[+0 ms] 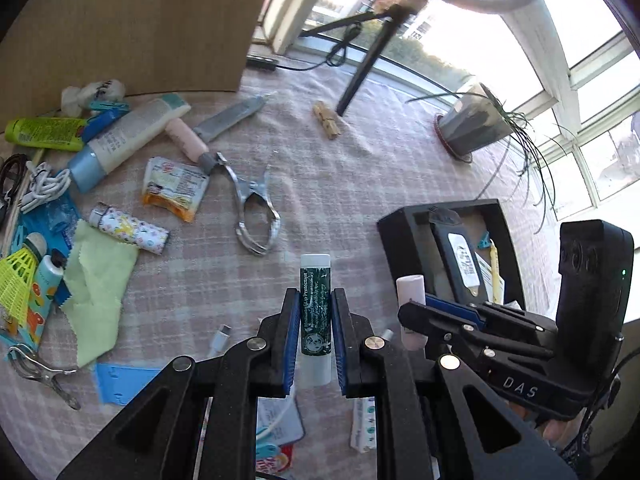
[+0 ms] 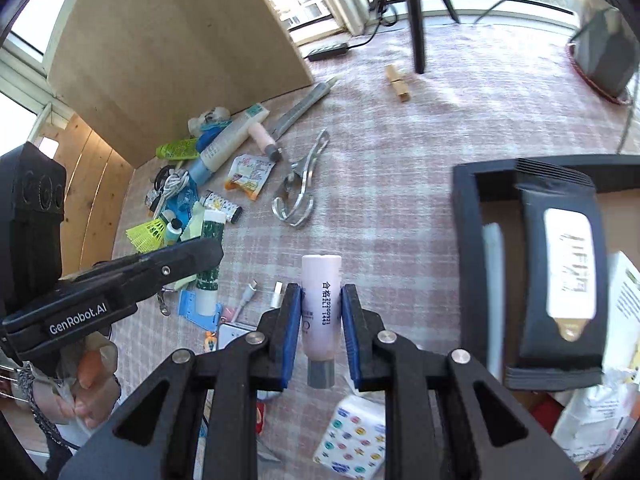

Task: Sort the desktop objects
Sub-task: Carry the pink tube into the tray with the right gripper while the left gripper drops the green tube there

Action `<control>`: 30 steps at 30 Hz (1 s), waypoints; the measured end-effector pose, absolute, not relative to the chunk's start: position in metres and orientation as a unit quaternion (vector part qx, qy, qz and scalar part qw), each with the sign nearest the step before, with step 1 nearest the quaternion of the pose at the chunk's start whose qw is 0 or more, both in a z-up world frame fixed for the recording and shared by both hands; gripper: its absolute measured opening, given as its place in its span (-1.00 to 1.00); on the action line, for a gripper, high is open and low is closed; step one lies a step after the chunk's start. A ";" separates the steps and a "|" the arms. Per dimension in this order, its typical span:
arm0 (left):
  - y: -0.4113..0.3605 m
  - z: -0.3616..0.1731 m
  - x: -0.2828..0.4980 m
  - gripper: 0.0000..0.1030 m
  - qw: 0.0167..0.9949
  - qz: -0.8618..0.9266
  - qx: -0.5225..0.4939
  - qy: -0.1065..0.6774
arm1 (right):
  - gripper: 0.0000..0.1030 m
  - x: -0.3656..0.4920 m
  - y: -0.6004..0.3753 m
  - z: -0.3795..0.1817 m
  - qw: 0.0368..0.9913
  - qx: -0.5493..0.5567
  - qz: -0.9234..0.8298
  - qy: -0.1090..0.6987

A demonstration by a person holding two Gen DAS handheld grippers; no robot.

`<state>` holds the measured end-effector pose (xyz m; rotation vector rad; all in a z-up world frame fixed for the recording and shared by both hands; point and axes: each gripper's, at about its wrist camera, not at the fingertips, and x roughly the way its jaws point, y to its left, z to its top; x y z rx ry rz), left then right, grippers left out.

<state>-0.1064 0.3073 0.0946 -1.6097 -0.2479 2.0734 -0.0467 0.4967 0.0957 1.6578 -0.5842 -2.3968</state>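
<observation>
My left gripper (image 1: 315, 312) clamps a green lip balm (image 1: 315, 308) upright; my right gripper (image 2: 320, 312) clamps a pink tube (image 2: 321, 308), beside the black box (image 2: 466, 240).

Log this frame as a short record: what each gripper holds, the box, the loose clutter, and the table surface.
left gripper: shut on green lip balm, upright between the pads
right gripper: shut on pink tube, grey cap toward the camera
black box: open, on the right, holds a dark wipes pack and papers
clutter: lighter, metal peeler, yellow shuttlecock, green cloth
table surface: pink checked cloth
</observation>
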 end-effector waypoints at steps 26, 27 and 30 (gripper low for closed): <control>0.499 0.102 -0.008 -0.61 0.413 0.670 -0.616 -0.008 | -0.57 0.086 0.696 0.129 -0.093 0.490 -0.821 -0.277; 0.501 0.102 -0.007 -0.44 0.410 0.668 -0.620 -0.004 | -0.41 0.085 0.697 0.128 -0.096 0.495 -0.817 -0.279; 0.499 0.103 -0.008 -0.03 0.398 0.683 -0.612 -0.004 | -0.25 0.087 0.697 0.130 -0.102 0.490 -0.819 -0.280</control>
